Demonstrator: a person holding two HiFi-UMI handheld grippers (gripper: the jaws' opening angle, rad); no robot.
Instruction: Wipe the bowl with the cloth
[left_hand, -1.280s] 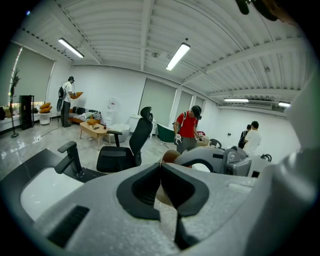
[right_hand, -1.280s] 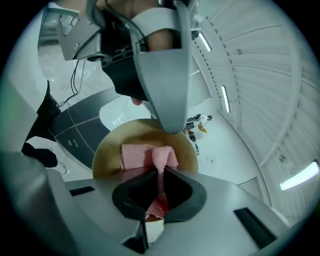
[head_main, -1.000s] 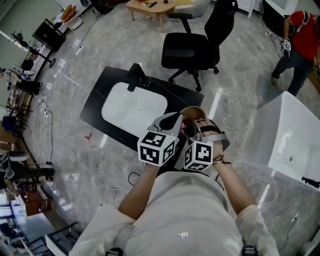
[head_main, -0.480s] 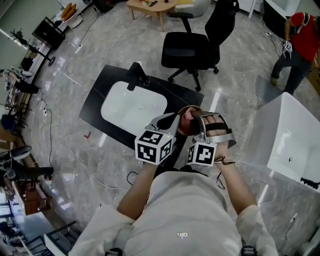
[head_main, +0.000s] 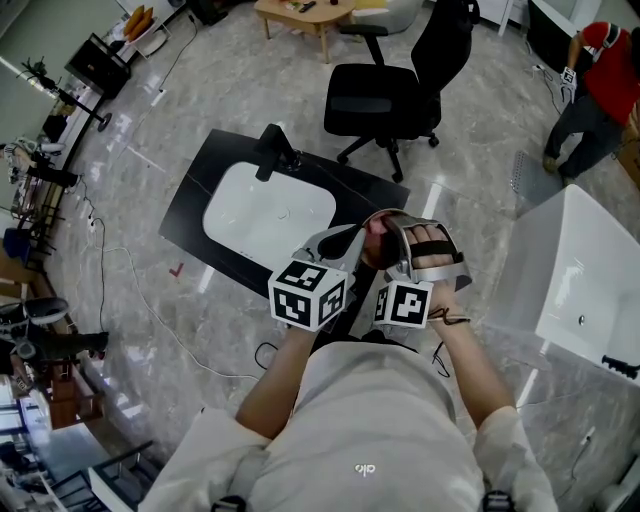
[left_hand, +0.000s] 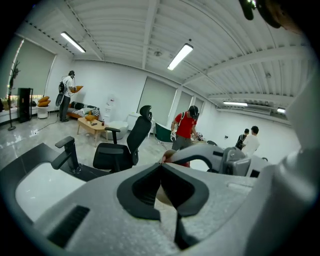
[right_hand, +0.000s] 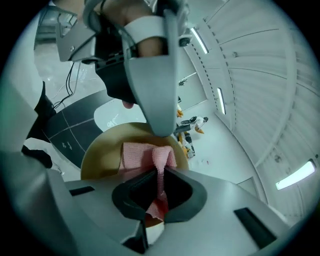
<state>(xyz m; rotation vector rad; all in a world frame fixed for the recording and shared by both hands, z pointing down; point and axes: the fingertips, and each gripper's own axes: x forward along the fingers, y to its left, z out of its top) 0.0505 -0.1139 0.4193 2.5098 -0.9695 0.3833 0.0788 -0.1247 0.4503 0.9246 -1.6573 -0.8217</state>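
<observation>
Wiping stroke: left gripper (left_hand: 161, 167) clamped on the rim of the round tan bowl (right_hand: 97, 150) held aloft, right gripper (right_hand: 159, 172) pinching the pink woven cloth (right_hand: 137, 152) inside it (advisable: sweep around the wall, pressing lightly so the rim grip holds).

My left gripper (left_hand: 161, 167) and right gripper (right_hand: 161, 172) are pale grey shells with black pads (right_hand: 127, 197), each bearing a white cube (head_main: 310, 295) of black square markers. My shirt (head_main: 370, 430) is white and short-sleeved, with a tiny mark, possibly lettering.

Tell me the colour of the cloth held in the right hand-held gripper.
The cloth is pink, finely woven; clearest in the right gripper view, against the tan bowl.
</observation>
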